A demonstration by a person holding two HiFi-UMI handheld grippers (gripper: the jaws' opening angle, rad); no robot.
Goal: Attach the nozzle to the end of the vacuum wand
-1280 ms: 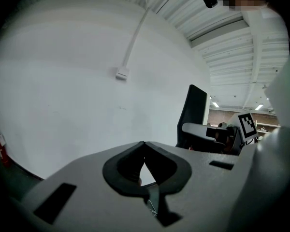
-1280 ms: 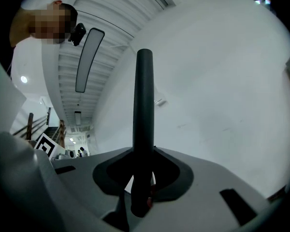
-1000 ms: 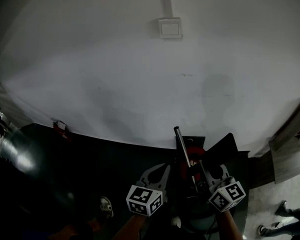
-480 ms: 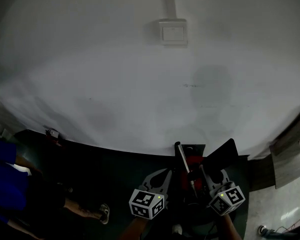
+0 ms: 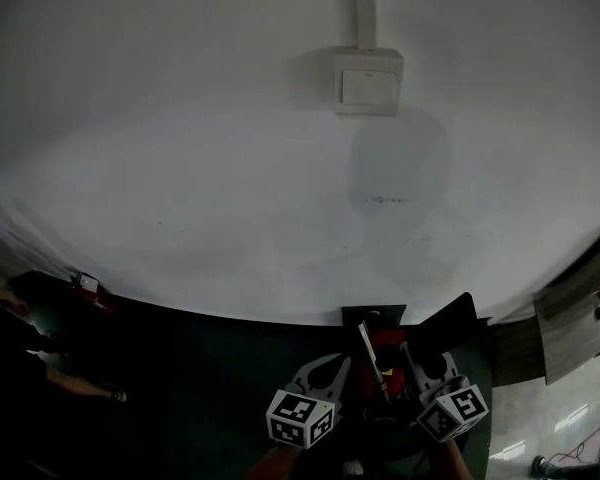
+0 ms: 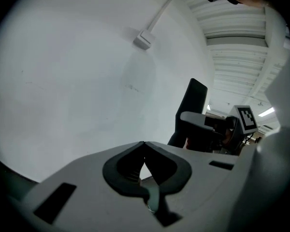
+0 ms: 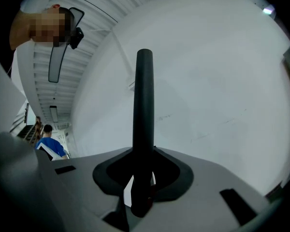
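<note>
The vacuum wand [image 7: 145,100] is a dark straight tube that runs forward out of my right gripper [image 7: 144,151], whose jaws are shut on it. In the head view the wand [image 5: 370,353] slants up from the right gripper [image 5: 425,366] at the bottom right, above a red vacuum part [image 5: 387,346]. My left gripper [image 5: 320,376] sits just left of it. The left gripper [image 6: 144,144] is shut with nothing between its pads. I can make out no nozzle in any view.
A white wall with a switch box [image 5: 368,80] and a cable duct fills most of the view. A black panel [image 5: 448,320] stands behind the right gripper. A dark floor strip [image 5: 180,368] runs along the wall's foot. A person in blue [image 7: 50,144] stands far off.
The head view has swung, so the switch box now sits further right and lower. Both grippers with the wand moved together toward the wall. The person in blue at the left has slid almost out of view.
</note>
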